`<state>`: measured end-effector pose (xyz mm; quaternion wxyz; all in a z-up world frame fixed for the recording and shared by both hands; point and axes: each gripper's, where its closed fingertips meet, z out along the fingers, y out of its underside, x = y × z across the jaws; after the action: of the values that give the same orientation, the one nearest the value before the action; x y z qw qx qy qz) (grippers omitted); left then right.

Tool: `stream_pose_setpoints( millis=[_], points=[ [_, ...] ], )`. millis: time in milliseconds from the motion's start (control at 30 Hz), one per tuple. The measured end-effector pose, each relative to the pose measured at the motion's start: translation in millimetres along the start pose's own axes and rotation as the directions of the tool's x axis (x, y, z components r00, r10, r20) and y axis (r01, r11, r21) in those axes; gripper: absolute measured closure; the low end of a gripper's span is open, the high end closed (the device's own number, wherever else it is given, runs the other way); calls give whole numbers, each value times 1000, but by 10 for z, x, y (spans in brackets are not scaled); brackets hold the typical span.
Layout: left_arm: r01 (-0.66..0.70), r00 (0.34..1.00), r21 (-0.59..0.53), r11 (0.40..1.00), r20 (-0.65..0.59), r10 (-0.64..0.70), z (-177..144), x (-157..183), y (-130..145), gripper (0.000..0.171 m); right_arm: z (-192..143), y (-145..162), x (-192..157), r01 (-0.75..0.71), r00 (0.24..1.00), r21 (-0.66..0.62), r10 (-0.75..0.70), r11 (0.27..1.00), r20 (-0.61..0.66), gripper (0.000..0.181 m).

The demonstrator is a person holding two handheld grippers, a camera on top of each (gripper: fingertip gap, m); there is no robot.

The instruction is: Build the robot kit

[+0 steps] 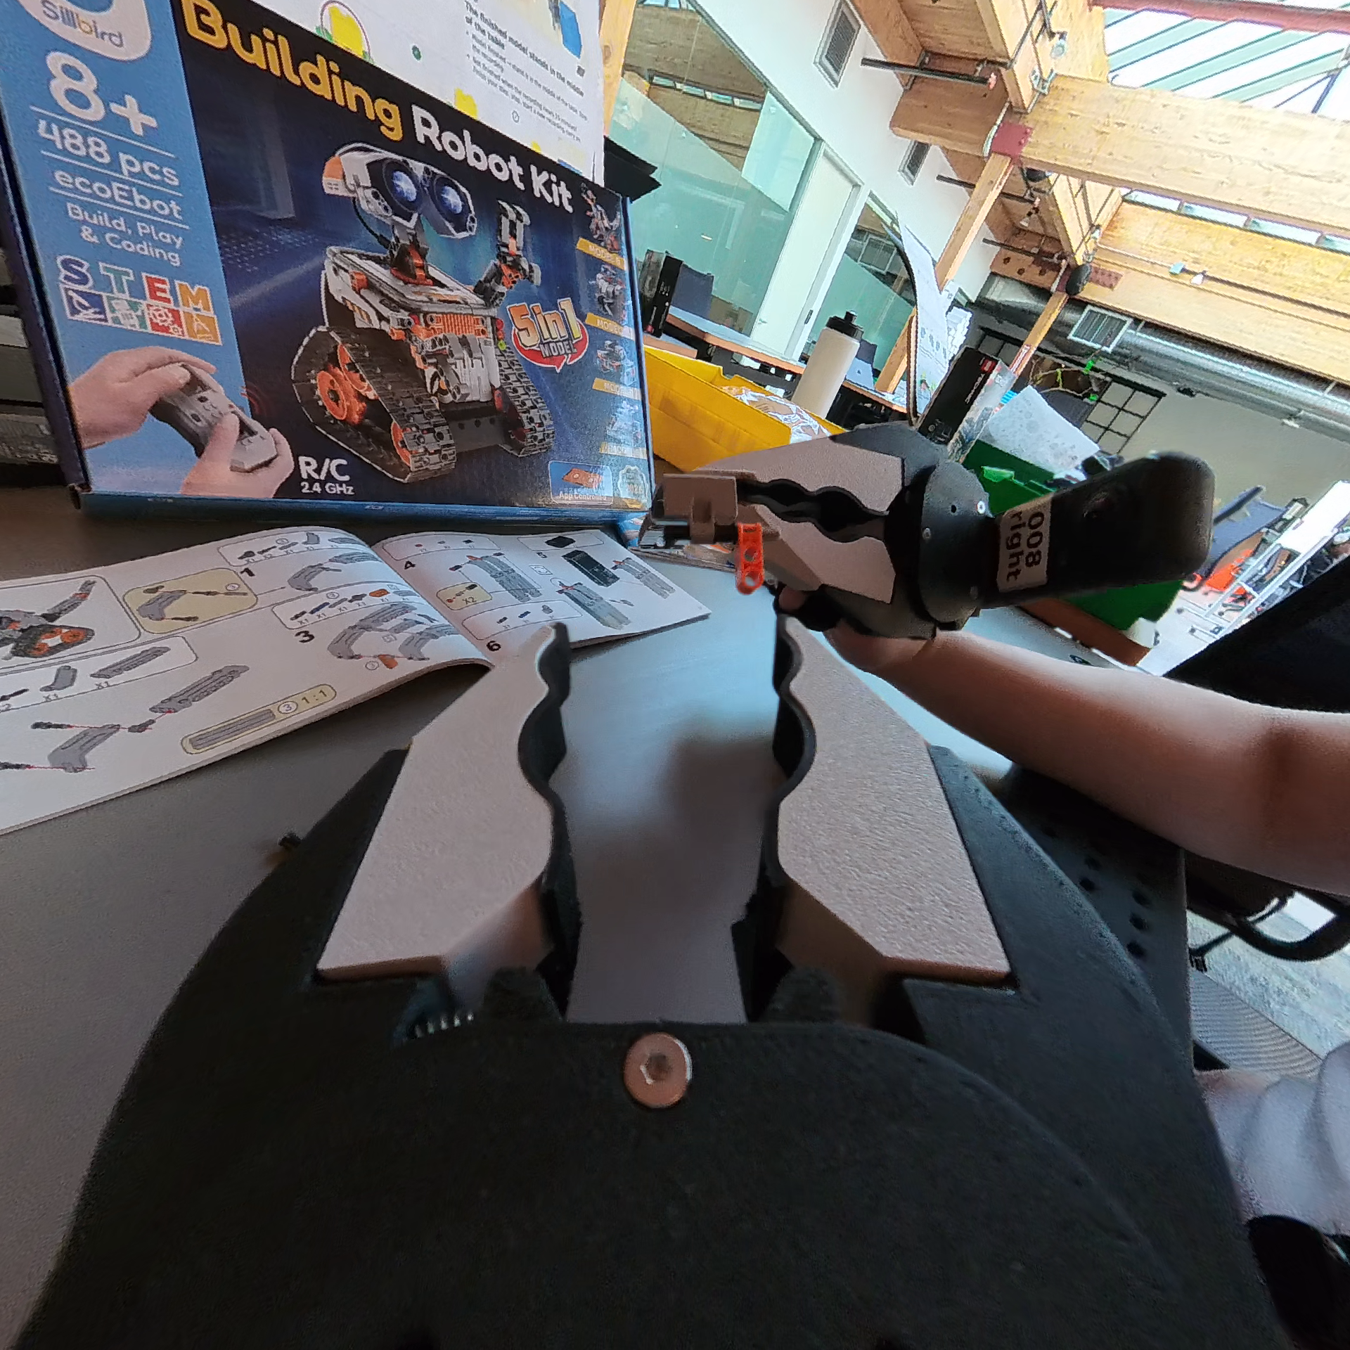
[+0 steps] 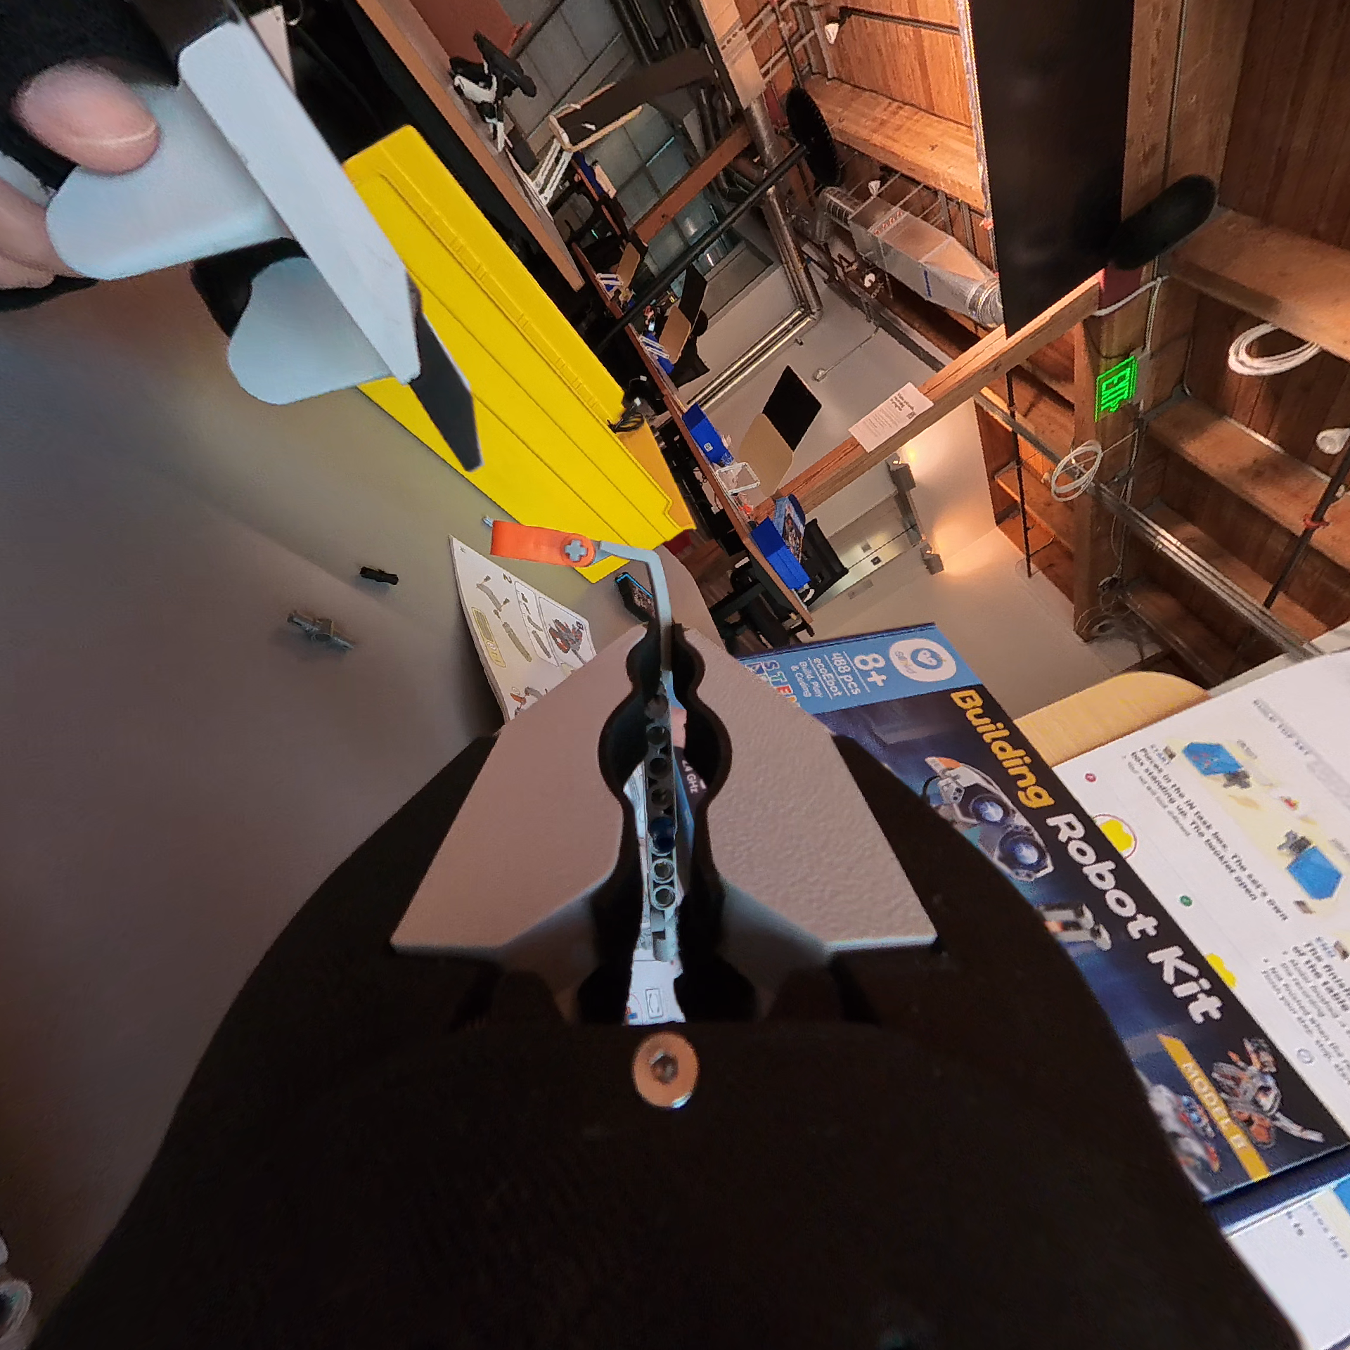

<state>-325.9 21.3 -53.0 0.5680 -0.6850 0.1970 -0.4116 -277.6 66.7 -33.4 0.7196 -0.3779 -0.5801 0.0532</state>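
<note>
Left wrist view: your left gripper (image 1: 668, 643) hovers over the bench (image 1: 182, 913) w/ jaws wide apart, nothing in them; instruction booklet (image 1: 292, 628) just beyond, kit box (image 1: 351, 277) behind.

Right wrist view: your right gripper (image 2: 668, 643) has jaws clamped on a grey beam assembly (image 2: 661, 825) w/ orange piece (image 2: 537, 544) at its tip; small loose parts (image 2: 321, 628) on bench, prob. pins.

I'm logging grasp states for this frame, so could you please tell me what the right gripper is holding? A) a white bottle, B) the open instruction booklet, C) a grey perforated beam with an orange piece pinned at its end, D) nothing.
C: in the right wrist view the right gripper is shut on the grey perforated beam, with the orange piece sticking out beyond the fingertips.
</note>
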Motion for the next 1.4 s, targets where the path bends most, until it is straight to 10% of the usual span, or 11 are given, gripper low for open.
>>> stream_pose_setpoints(
  millis=[1400],
  points=[
    [-222, 971, -89, 971, 74, 229, 333, 221, 86, 132, 19, -261, -192, 241, 971, 8, -240, 971, -8, 181]
  ],
)
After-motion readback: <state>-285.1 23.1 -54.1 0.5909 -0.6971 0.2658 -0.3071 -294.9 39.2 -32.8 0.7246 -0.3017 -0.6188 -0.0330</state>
